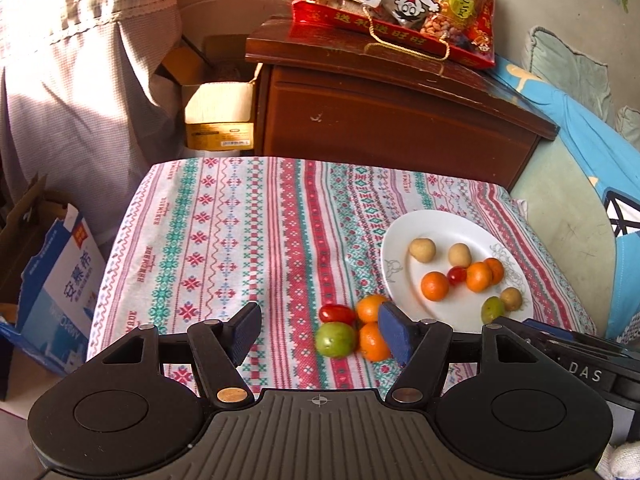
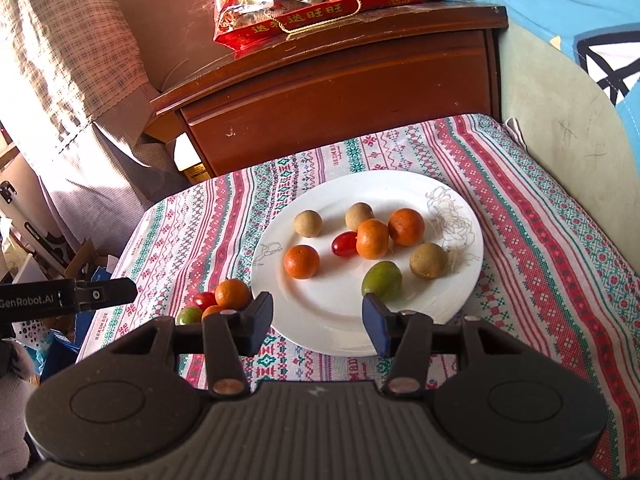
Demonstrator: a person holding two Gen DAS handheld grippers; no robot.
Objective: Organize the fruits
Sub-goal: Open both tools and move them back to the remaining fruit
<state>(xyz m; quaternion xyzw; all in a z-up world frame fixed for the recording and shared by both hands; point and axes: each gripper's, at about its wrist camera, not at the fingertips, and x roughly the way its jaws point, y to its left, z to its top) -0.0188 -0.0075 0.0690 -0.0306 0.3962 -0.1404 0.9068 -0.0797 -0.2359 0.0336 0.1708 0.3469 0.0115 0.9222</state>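
Observation:
A white plate on a patterned cloth holds several fruits: three oranges, three tan round fruits, a cherry tomato and a green fruit. It also shows in the left wrist view. Left of the plate on the cloth lie a green fruit, a cherry tomato and two oranges. My left gripper is open and empty, with this loose group between its fingers. My right gripper is open and empty, over the plate's near rim.
A dark wooden cabinet with a red snack bag stands behind the cloth-covered table. Cardboard boxes sit at the left, a curtain beyond. A blue and green cushion lies at the right.

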